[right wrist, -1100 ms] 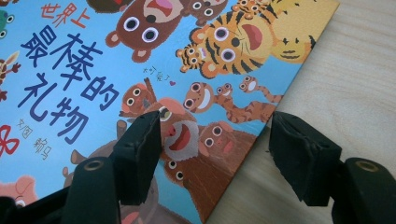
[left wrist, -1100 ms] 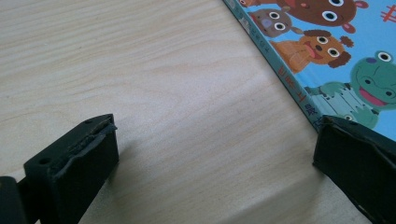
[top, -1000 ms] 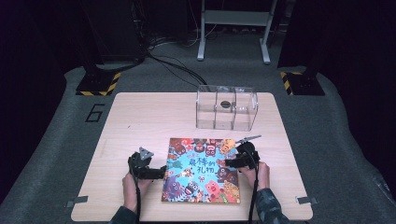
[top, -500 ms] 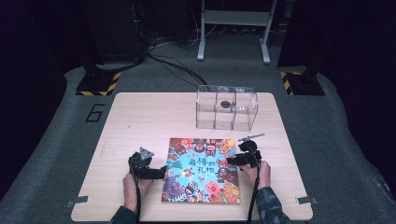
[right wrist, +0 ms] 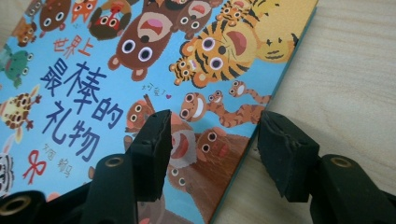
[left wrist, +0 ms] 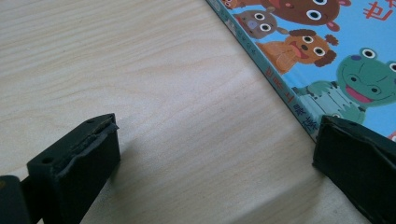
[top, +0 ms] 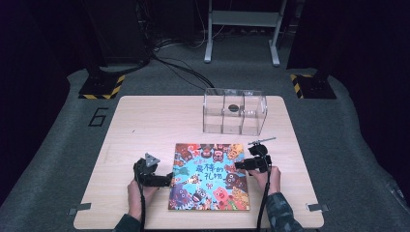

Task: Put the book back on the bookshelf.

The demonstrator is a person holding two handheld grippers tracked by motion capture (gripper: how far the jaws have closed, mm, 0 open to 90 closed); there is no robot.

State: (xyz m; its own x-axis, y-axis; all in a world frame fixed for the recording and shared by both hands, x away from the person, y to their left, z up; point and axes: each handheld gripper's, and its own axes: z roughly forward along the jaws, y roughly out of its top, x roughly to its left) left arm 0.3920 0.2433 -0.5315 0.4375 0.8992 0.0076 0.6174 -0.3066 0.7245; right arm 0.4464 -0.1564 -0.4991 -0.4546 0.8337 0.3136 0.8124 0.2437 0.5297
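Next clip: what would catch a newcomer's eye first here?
The bright picture book with cartoon animals, lying flat at the table's near edge. The left gripper sits open at its spine side, and the right gripper straddles its opposite edge. Behind stands a clear plastic box.

Table (top: 145, 121) bears book (top: 210, 176) (closed), clear box (top: 234, 112).
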